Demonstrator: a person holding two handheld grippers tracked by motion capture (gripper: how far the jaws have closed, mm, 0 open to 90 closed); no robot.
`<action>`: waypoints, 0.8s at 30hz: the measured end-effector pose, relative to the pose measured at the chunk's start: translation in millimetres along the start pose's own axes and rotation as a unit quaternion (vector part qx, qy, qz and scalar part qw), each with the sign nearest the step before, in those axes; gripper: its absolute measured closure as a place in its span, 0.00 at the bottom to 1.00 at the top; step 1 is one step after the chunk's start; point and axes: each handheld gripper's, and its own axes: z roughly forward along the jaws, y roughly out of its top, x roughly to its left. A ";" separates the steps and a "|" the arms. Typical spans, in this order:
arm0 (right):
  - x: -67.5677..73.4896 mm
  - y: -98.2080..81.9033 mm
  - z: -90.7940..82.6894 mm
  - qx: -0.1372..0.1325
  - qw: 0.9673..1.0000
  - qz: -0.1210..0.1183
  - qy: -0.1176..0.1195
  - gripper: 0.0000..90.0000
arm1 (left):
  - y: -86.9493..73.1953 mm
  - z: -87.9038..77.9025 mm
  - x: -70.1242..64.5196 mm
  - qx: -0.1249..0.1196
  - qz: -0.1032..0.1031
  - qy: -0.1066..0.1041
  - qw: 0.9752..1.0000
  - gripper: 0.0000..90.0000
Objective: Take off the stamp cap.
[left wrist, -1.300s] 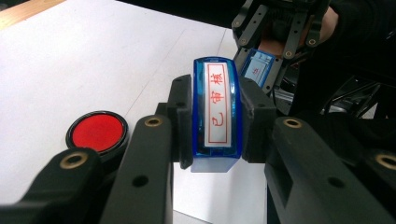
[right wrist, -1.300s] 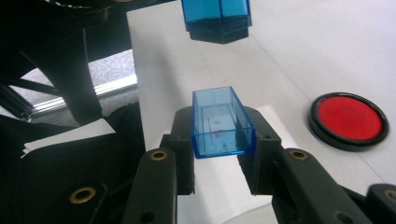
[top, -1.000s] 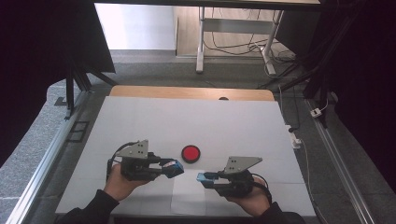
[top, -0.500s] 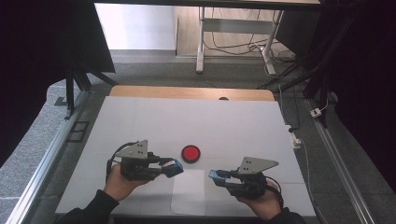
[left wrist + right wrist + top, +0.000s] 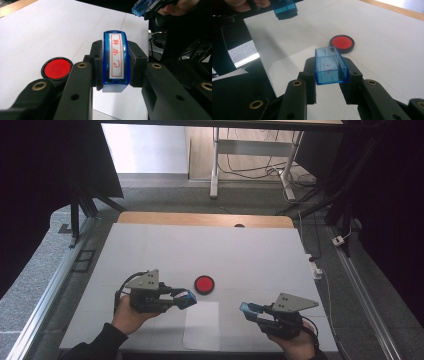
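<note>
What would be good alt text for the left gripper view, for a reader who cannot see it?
The left gripper clamps a blue stamp with red characters on its white label. A round red ink pad lies on the white table to its left, and a sheet of paper lies beneath.

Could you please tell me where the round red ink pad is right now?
In the high view the red ink pad lies on the white table, just beyond the paper sheet, closer to the left gripper.
</note>
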 end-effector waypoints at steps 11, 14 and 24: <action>-9.1 -14.6 -21.3 -0.003 0.999 0.035 -0.041 0.76 | -0.4 -1.0 1.3 -0.006 -0.003 0.002 1.000 0.77; -11.5 -18.8 -26.1 -0.001 0.997 0.046 -0.054 0.76 | -0.5 -1.1 1.9 -0.007 -0.005 0.003 1.000 0.77; -17.3 -29.5 -34.9 0.010 0.994 0.071 -0.076 0.76 | -1.0 -1.3 3.2 -0.008 -0.011 0.008 1.000 0.77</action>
